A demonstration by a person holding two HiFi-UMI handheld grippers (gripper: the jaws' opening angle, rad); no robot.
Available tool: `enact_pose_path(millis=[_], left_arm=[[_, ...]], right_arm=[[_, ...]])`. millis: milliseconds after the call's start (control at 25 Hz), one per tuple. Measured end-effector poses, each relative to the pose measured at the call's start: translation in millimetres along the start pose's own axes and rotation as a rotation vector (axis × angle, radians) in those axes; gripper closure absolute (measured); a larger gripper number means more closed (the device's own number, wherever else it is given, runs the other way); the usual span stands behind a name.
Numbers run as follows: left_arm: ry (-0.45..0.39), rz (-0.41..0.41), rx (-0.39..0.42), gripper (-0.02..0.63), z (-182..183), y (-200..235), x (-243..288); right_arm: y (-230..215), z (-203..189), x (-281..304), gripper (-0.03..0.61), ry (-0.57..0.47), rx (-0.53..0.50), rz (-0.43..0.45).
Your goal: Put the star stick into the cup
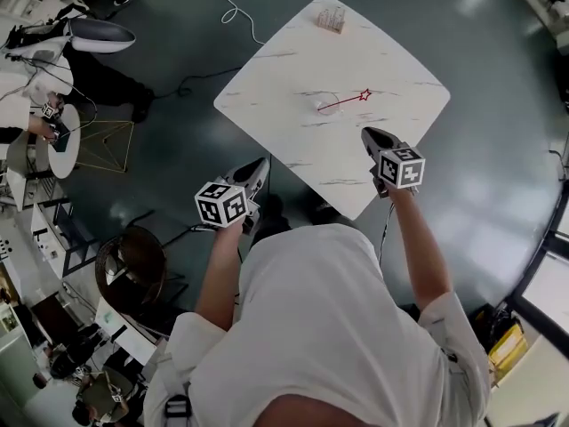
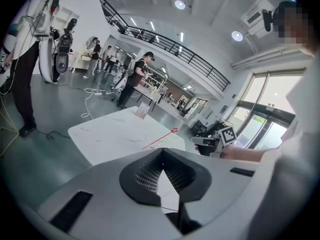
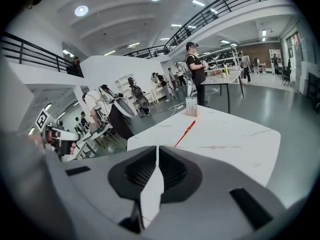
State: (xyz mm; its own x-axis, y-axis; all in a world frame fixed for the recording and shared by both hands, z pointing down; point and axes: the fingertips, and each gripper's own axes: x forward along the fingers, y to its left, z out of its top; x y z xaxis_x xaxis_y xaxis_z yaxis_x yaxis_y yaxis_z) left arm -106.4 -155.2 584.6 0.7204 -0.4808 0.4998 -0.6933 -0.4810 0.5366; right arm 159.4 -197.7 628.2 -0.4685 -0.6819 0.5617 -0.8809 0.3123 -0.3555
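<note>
The red star stick (image 1: 342,101) lies flat near the middle of the white marble table (image 1: 293,56), its star end pointing right. The same stick (image 2: 159,140) (image 3: 185,132) lies ahead of both grippers. A small clear thing (image 1: 322,107) rests at its plain end; I cannot tell what it is. A clear cup-like holder (image 1: 331,18) (image 2: 143,110) (image 3: 191,106) stands at the far corner. My left gripper (image 1: 260,164) (image 2: 162,154) hovers off the table's near-left edge, shut and empty. Over the near edge, my right gripper (image 1: 368,135) (image 3: 157,148) is also shut and empty.
The table stands on a dark green floor with a white cable (image 1: 233,12) trailing behind it. A round side table (image 1: 62,140) and a wire stool (image 1: 105,145) stand far left. People (image 2: 132,79) and workbenches fill the hall beyond.
</note>
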Motion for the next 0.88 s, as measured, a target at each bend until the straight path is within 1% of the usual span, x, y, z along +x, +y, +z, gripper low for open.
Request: enact_pose_path(millis=[240, 440, 600, 720, 880], left_arm=[[0.017, -0.079, 0.014, 0.600, 10.7, 15.1, -16.5], [0.038, -0.130, 0.068, 0.600, 11.6, 22.2, -34.1], [0.068, -0.163, 0.114, 0.600, 6.0, 28.4, -50.0], [0.082, -0.192, 0.129, 0.600, 1.8, 32.5, -60.5], [0.104, -0.234, 0.147, 0.600, -4.1, 35.6, -72.5]], right_arm=[[27.2, 2.0, -19.8, 0.543, -0.029, 0.008, -0.072], [52.5, -4.8, -39.4, 0.543, -0.072, 0.025, -0.143], [69.9, -13.2, -56.5, 0.543, -0.122, 0.067, -0.229], [80.8, -20.1, -69.4, 0.543, -0.162, 0.101, -0.294], [99.5, -34.5, -88.2, 0.543, -0.202, 0.136, -0.356]])
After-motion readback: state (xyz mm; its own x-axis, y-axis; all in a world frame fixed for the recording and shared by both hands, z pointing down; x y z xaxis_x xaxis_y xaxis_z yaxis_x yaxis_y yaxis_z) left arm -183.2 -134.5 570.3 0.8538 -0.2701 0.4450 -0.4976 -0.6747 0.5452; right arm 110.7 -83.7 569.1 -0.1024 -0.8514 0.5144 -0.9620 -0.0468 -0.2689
